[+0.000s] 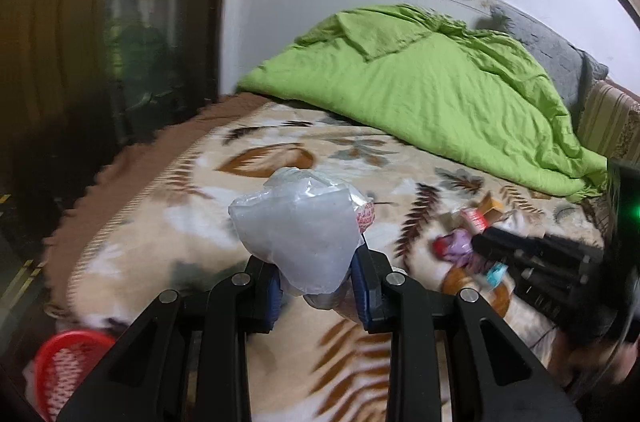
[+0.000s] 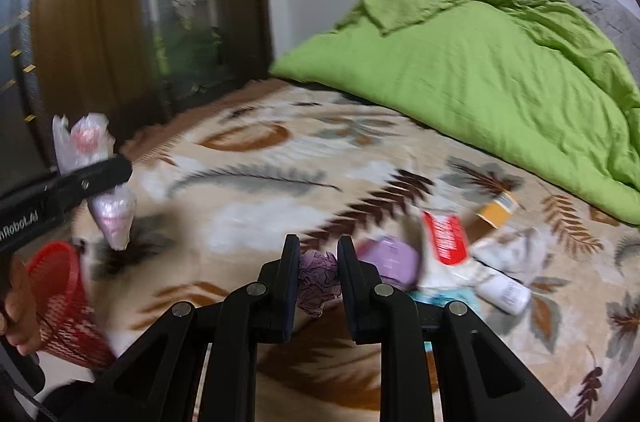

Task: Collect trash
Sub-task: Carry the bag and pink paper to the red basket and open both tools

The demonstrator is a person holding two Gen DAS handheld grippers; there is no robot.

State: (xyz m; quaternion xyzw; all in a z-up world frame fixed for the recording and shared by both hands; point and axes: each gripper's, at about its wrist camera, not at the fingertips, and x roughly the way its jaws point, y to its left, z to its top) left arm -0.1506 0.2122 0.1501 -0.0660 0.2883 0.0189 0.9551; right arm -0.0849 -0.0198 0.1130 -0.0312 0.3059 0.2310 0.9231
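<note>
My left gripper (image 1: 316, 282) is shut on a clear plastic bag (image 1: 296, 226) and holds it above the floral blanket (image 1: 180, 222). The bag also shows in the right wrist view (image 2: 86, 142), at the far left, above a red mesh basket (image 2: 64, 306). My right gripper (image 2: 319, 262) is shut on a crumpled purple paper wad (image 2: 318, 280). A pile of trash lies just right of it: a purple packet (image 2: 394, 260), a red and white wrapper (image 2: 446, 238), a white bottle (image 2: 504, 292) and a small orange box (image 2: 496, 210).
A green duvet (image 2: 480, 62) covers the far half of the bed. A dark curtain and cabinet (image 2: 120, 22) stand at the left past the bed edge. The red basket also shows in the left wrist view (image 1: 64, 362), low at the left.
</note>
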